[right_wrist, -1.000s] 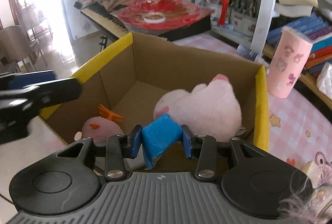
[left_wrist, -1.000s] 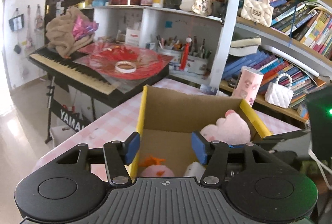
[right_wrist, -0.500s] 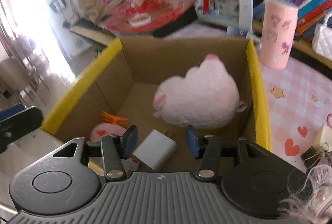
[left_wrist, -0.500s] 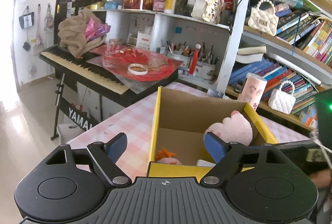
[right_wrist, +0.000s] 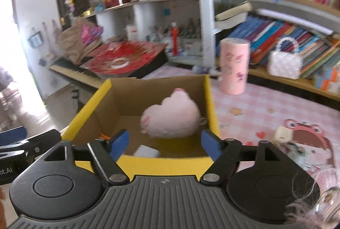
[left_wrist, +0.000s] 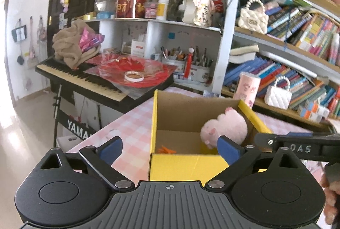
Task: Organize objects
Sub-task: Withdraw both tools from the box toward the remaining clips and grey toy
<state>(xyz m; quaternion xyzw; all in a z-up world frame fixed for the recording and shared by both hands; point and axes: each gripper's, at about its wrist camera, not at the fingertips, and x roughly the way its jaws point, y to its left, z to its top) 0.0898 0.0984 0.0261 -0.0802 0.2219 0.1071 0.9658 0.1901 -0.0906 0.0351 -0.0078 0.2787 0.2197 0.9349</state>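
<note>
An open cardboard box with yellow flaps point(left_wrist: 191, 163) point(right_wrist: 210, 101) stands on the pink checked tablecloth. Inside lie a pink plush pig point(left_wrist: 225, 127) point(right_wrist: 172, 120), a white charger block point(right_wrist: 146, 151) and a small pink toy with an orange tuft point(left_wrist: 166, 149). My left gripper point(left_wrist: 170, 149) hangs before the box's near wall, jaws opening wide with nothing gripped. My right gripper point(right_wrist: 163, 145) sits above the near wall, jaws opening, nothing pressed between the pads. The right gripper's arm point(left_wrist: 297, 145) crosses the left wrist view at the right.
A pink cylindrical tin point(right_wrist: 232, 65) stands behind the box. A keyboard piano point(left_wrist: 85, 78) with red foil and a tape roll point(left_wrist: 133, 75) lies left of the table. Bookshelves point(left_wrist: 297, 42) fill the right. A small cream cube point(right_wrist: 281, 133) and trinkets lie on the cloth.
My right gripper let go of the white charger, which now lies in the box, and pulled back and up. Both grippers' jaws spread wider; the left one backed away from the box.
</note>
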